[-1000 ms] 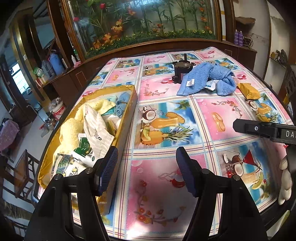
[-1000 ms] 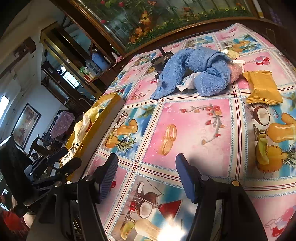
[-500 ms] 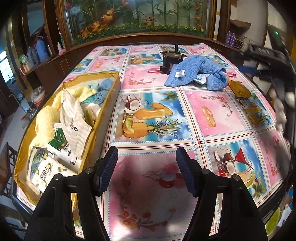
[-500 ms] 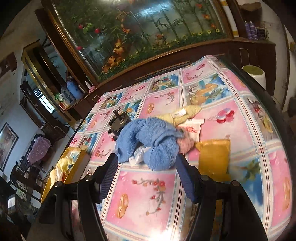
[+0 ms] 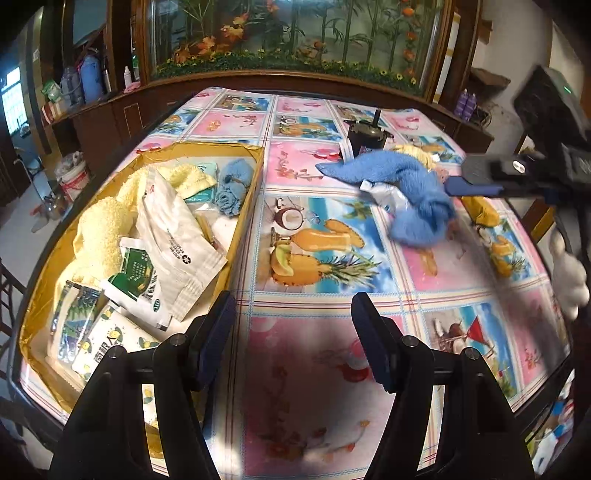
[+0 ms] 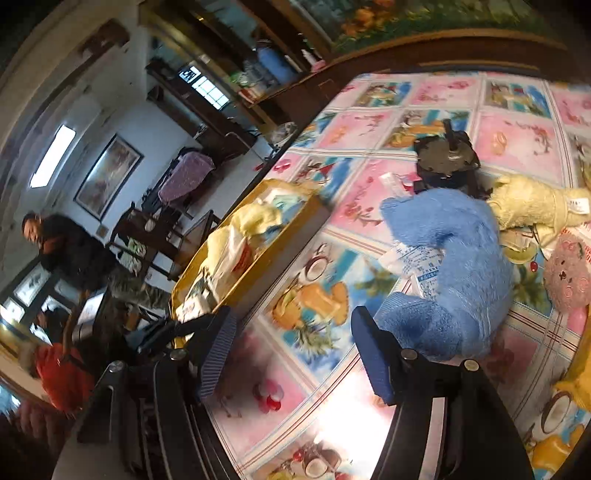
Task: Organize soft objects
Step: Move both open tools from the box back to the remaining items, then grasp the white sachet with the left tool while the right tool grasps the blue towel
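Observation:
A blue towel [image 5: 410,188] lies bunched on the patterned tablecloth, over a white packet [image 5: 388,195]. It also shows in the right wrist view [image 6: 458,266], just beyond my right gripper [image 6: 291,347], which is open and empty. A yellow towel [image 6: 532,203] and a pink plush [image 6: 567,273] lie beside it. A yellow box [image 5: 243,221] at the left holds yellow towels, a blue cloth and several packets. My left gripper [image 5: 293,332] is open and empty above the table's front. My right gripper [image 5: 480,177] reaches over the blue towel from the right.
A dark motor-like object [image 5: 365,134] stands behind the blue towel. A yellow packet [image 5: 478,210] lies at the right. A wooden cabinet with an aquarium [image 5: 288,33] runs behind the table. A person [image 6: 62,243] stands in the room at the left.
My right gripper has dropped down close to the blue towel and swung left. The left gripper's view has shifted toward the yellow box. Both stay open.

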The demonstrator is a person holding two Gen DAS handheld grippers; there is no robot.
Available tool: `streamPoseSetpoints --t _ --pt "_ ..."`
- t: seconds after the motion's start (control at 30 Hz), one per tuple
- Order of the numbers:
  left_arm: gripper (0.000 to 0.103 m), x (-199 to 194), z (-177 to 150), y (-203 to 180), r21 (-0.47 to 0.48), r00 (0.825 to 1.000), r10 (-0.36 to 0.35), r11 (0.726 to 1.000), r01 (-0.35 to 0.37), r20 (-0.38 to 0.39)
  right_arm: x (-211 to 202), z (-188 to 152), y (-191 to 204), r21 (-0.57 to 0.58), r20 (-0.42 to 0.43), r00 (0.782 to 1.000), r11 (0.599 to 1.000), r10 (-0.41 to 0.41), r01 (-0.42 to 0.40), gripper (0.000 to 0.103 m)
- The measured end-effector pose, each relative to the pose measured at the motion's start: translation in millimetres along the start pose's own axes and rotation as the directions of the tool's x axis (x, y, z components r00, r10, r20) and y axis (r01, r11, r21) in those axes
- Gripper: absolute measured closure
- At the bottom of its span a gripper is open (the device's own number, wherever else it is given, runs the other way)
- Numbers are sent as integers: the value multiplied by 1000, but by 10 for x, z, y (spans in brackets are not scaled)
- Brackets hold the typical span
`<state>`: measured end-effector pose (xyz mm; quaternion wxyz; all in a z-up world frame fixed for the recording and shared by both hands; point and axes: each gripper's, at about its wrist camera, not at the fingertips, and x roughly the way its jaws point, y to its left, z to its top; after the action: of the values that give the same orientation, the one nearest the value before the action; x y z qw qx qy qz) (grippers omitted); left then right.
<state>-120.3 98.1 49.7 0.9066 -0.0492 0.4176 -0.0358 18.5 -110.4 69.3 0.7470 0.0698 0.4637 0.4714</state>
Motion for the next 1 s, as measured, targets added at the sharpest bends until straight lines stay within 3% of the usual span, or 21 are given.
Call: streamPoseSetpoints --t 0.07,0.1,0.13,0.17,0.27,0.37,0.43,0.47,0.53,0.63,0.67,0.7,0.77,0.9,0.97,1.0 --pt "37 12 16 17 -29 999 -49 998 49 -8 -202 -38 -14 24 81 991 995 -103 102 38" --pt "37 15 15 14 -42 998 -69 997 68 -13 -278 -35 -28 35 122 970 978 -210 207 38" --pt "37 11 13 4 -49 996 -83 995 82 -16 -311 -23 -75 49 144 934 945 -327 323 37" --pt "37 5 15 -13 -50 996 -88 995 87 -15 -291 -7 -127 60 140 913 923 -384 379 36" --pt "37 -42 0 -54 -41 996 -90 995 89 -11 -60 51 -311 77 88 889 893 -450 444 36" --pt "37 -106 -21 -54 -36 997 -80 996 80 -7 200 126 -534 111 34 889 886 -457 451 37" --pt "37 -145 -31 -21 -41 997 -72 997 72 -1 252 123 -607 138 32 878 873 -477 469 44" --pt "37 -161 -37 3 -46 998 -69 997 70 3 216 108 -637 173 40 893 884 -448 435 64" --pt "37 -184 -42 48 -58 998 -66 996 67 10 119 66 -631 225 73 936 920 -345 321 71" --pt "37 -169 -27 101 -89 995 -98 991 97 1 -129 -68 -470 223 123 948 939 -293 262 77" --pt "37 -155 -16 109 -99 993 -118 988 117 -6 -234 -131 -408 222 142 954 948 -264 229 88" --pt "37 -130 6 111 -106 991 -137 985 134 -13 -317 -189 -351 220 157 956 953 -246 209 90" --pt "37 -68 48 72 -110 987 -158 982 154 -25 -481 -343 -241 205 170 953 955 -251 215 90" --pt "37 86 180 -63 -111 985 -167 981 161 -42 -380 -498 -164 140 110 916 919 -385 369 86" --pt "37 98 262 -79 -134 983 -178 976 173 -31 -235 -483 -191 153 76 932 928 -354 340 84" --pt "37 93 295 -78 -142 984 -178 975 173 -23 -173 -457 -197 162 75 939 933 -336 321 75"
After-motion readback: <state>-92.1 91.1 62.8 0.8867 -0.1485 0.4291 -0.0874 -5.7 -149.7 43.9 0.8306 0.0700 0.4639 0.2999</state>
